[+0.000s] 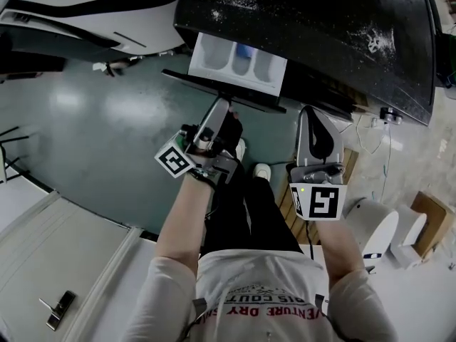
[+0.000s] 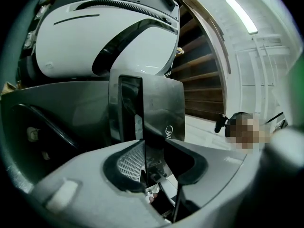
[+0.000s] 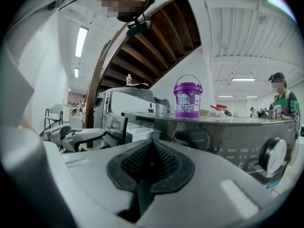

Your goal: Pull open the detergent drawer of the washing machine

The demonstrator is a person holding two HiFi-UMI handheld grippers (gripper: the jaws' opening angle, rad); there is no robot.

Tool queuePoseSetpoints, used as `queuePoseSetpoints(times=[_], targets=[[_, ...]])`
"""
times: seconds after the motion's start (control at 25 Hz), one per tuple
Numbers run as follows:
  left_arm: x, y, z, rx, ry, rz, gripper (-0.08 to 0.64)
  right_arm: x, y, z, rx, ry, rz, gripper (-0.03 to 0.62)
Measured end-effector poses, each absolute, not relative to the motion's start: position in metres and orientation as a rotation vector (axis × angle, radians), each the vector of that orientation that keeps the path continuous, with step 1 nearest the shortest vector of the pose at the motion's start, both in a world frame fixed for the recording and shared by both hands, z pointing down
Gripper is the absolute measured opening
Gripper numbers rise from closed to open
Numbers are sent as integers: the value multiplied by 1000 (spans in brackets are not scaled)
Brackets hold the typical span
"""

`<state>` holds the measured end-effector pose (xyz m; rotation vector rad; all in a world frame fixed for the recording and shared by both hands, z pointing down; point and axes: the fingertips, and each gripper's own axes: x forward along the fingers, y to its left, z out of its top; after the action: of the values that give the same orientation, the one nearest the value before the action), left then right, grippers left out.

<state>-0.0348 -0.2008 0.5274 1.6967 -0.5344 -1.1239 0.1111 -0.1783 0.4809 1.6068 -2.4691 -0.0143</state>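
Left claw [image 1: 219,109] clamps open detergent drawer [image 1: 239,57]; right claw [image 1: 312,114] shut

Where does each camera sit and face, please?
Head view: on the person's head, looking down at the open detergent drawer; forearms, left gripper, right gripper show.
Left gripper view: on that gripper, facing the drawer front it grips.
Right gripper view: on that gripper, facing the washing machine; jaws together.
Head and right gripper views share the drawer.

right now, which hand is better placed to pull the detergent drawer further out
Left. The left gripper is clamped on the detergent drawer front; the right gripper is shut on nothing, apart from it.
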Motion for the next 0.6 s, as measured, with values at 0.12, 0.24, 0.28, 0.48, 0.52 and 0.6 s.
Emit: queuePoseSetpoints(times=[0.12, 0.24, 0.28, 0.48, 0.52, 0.6], targets=[[-37, -192, 526, 1683, -549, -1126, 130, 110, -171, 478, 1609, -2447, -88, 0], [-37, -181, 525, 1675, -552, -1125, 130, 103, -162, 471, 1626, -2450, -135, 0], [-37, -178, 525, 1677, -556, -1124, 130, 101, -158, 469, 1627, -2459, -139, 0], [-38, -173, 523, 1659, -595, -1127, 132, 97, -141, 471, 1609, -2466, -148, 0], [-38, -172, 522, 1654, -598, -1125, 132, 97, -140, 471, 1610, -2460, -146, 0], [-39, -170, 522, 1644, -598, -1118, 133, 96, -138, 470, 1625, -2449, -141, 0]])
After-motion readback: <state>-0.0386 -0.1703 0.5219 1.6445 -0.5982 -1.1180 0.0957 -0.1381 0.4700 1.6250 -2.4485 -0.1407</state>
